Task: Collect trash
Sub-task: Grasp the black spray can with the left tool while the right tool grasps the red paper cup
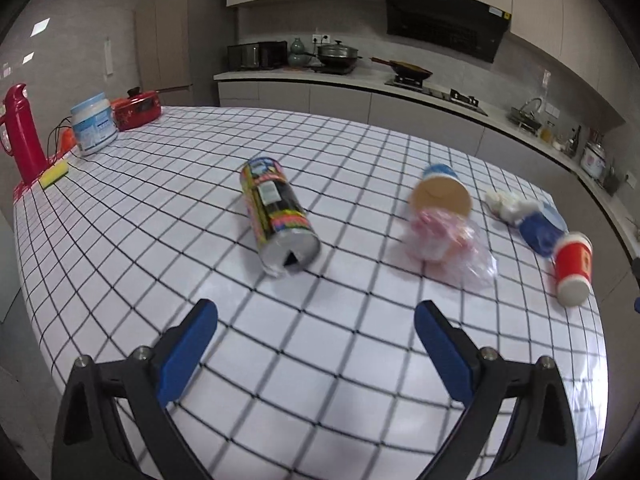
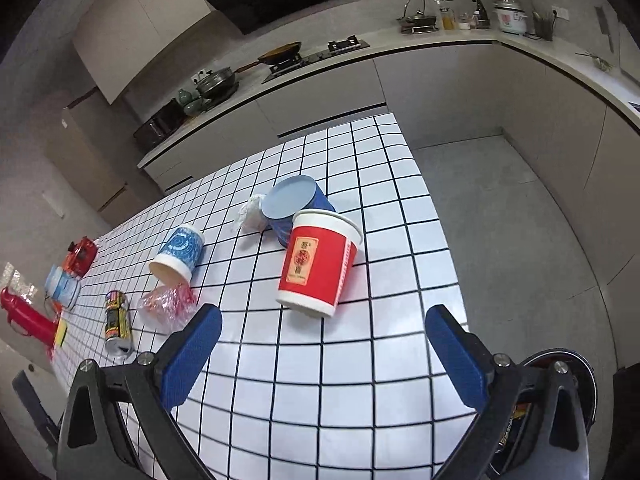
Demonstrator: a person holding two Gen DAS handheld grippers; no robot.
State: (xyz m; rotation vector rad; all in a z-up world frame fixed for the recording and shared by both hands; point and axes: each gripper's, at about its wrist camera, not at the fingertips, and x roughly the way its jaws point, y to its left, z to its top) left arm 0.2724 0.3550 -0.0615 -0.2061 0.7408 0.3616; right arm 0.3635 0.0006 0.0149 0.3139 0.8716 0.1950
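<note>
Both grippers' fingers spread, left gripper (image 1: 316, 334) facing can (image 1: 278, 216), right gripper (image 2: 323, 340) facing red cup (image 2: 318, 264)

Premises: a domestic kitchen. Grey base cabinets carry a pale countertop (image 1: 360, 80) along two walls, with matching wall cupboards above. A black range hood (image 1: 444, 20) hangs over a gas hob (image 2: 316, 56) bearing a wok (image 1: 412, 69). A lidded pan (image 1: 338, 53), a toaster oven (image 1: 256, 55), a rice cooker (image 2: 510, 16), a kettle (image 2: 416, 12) and bottles stand on the counter. A tall refrigerator (image 1: 170, 40) occupies the corner. Wall sockets are fitted. A table with a checked cloth (image 2: 360, 360) stands centrally on a grey floor (image 2: 500, 208).
</note>
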